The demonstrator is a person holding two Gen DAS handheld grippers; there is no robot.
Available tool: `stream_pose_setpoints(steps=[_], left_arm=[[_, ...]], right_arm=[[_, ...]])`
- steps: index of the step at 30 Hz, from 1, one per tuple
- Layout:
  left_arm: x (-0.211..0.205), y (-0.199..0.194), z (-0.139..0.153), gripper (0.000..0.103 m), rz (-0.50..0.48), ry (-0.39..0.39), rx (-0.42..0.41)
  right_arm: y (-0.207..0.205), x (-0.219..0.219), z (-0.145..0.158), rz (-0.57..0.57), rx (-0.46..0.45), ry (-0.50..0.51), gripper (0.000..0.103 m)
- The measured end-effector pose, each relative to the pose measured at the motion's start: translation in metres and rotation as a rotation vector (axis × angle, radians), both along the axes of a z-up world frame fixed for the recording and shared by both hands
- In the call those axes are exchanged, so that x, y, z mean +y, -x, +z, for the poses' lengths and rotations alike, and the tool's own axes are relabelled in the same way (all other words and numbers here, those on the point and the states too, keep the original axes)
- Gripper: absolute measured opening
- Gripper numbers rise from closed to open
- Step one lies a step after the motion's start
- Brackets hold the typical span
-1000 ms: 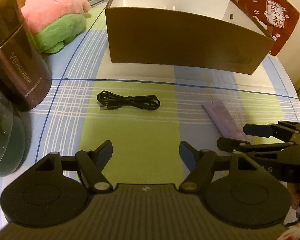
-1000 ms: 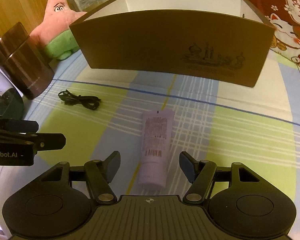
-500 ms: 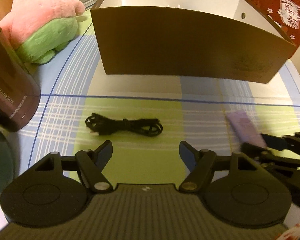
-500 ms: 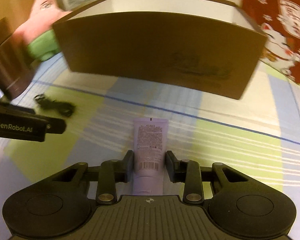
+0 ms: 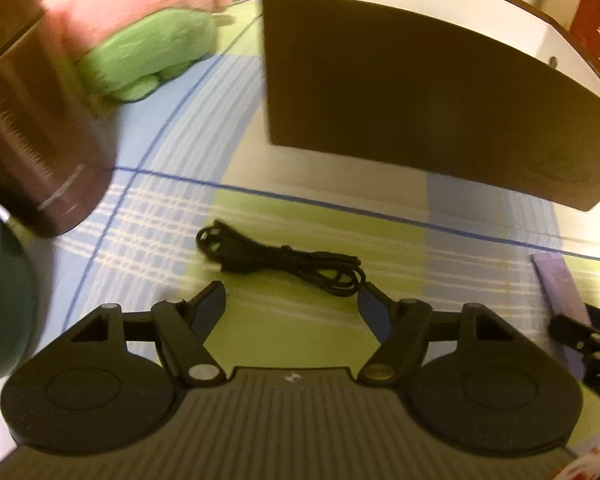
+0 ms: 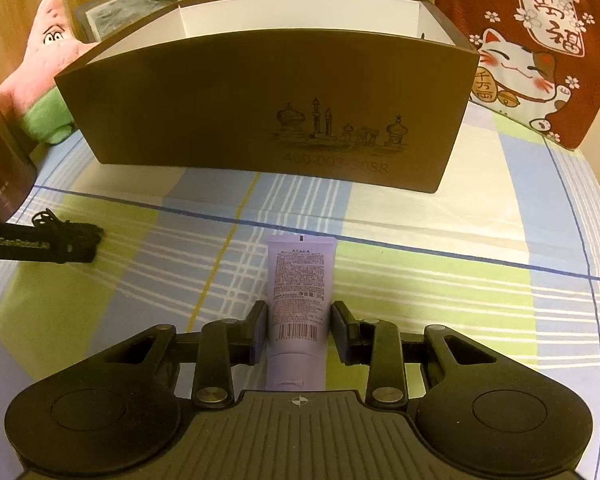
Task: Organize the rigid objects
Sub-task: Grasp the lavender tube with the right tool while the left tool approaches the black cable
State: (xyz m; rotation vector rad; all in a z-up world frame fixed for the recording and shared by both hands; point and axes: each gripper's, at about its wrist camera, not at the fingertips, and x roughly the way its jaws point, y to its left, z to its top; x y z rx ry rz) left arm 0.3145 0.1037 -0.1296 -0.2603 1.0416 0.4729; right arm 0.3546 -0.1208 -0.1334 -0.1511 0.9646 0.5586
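My right gripper (image 6: 299, 330) has just been closing, and its jaws now clamp the lavender cream tube (image 6: 301, 280) across its lower body, near the barcode, where a second ago they stood wide on either side of it. The tube lies flat on the plaid cloth (image 6: 440, 292), crimped end pointing to 12 o'clock toward the brown box (image 6: 260, 108); I judge the pick is secured and a lift into the box comes next

My left gripper (image 5: 291, 304) has come down and forward over the coiled black USB cable (image 5: 280, 260), which now sits much closer to its tips than a second ago, at 12 o'clock. Its jaws stay spread wide with nothing between them; the cable lies just ahead of them, its right loop beside the right fingertip (image 5: 370, 300). Whether they touch I cannot tell. The left-wrist view is blurred

At 9 to 10 o'clock there stands a dark cylindrical canister (image 5: 40, 140)
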Motion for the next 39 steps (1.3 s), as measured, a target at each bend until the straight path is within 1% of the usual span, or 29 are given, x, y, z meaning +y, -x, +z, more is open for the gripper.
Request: stream_pose_setpoints(steps=[7, 8, 10, 13, 17, 21, 24, 25, 27, 32, 36, 37, 38, 39], left_arm=[[0.023, 0.034, 0.003, 0.070, 0.055, -0.023, 0.024], [0.026, 0.037, 0.003, 0.070, 0.064, -0.019, 0.028], [0.029, 0.039, 0.007, 0.070, 0.056, 0.018, 0.015], [0.024, 0.032, 0.013, 0.070, 0.039, 0.045, -0.029], [0.017, 0.011, 0.015, 0.070, 0.034, 0.033, -0.064], [0.019, -0.005, 0.007, 0.070, 0.023, -0.007, -0.043], [0.024, -0.005, 0.005, 0.069, -0.002, -0.032, -0.034], [0.026, -0.003, 0.005, 0.068, -0.015, -0.037, -0.033], [0.032, 0.005, 0.003, 0.062, -0.043, -0.039, -0.024], [0.046, 0.029, 0.003, 0.053, -0.073, -0.057, -0.008], [0.056, 0.035, 0.006, 0.050, -0.075, -0.046, -0.010], [0.057, 0.034, 0.007, 0.044, -0.080, -0.045, -0.013], [0.057, 0.033, 0.007, 0.036, -0.088, -0.040, -0.015], [0.056, 0.032, 0.007, 0.033, -0.094, -0.031, -0.021]], right_arm=[[-0.003, -0.002, 0.000, -0.012, 0.005, 0.003, 0.031], [-0.004, -0.003, 0.000, -0.017, 0.004, 0.002, 0.031], [-0.006, -0.005, 0.001, -0.030, 0.004, 0.009, 0.031], [-0.013, -0.006, 0.001, -0.045, 0.006, 0.017, 0.031], [-0.016, -0.009, 0.000, -0.042, 0.007, 0.014, 0.031], [-0.015, -0.011, -0.001, -0.047, 0.001, 0.017, 0.031], [-0.015, -0.013, -0.001, -0.051, 0.003, 0.014, 0.031], [-0.015, -0.014, -0.001, -0.055, 0.002, 0.015, 0.031], [-0.015, -0.015, -0.001, -0.058, 0.001, 0.013, 0.031], [-0.013, -0.013, -0.002, -0.057, -0.005, 0.015, 0.031], [-0.012, -0.011, -0.003, -0.053, -0.014, 0.023, 0.031], [-0.012, -0.010, -0.003, -0.052, -0.015, 0.026, 0.031], [-0.012, -0.009, -0.003, -0.049, -0.016, 0.030, 0.031], [-0.012, -0.009, -0.003, -0.045, -0.017, 0.031, 0.031]])
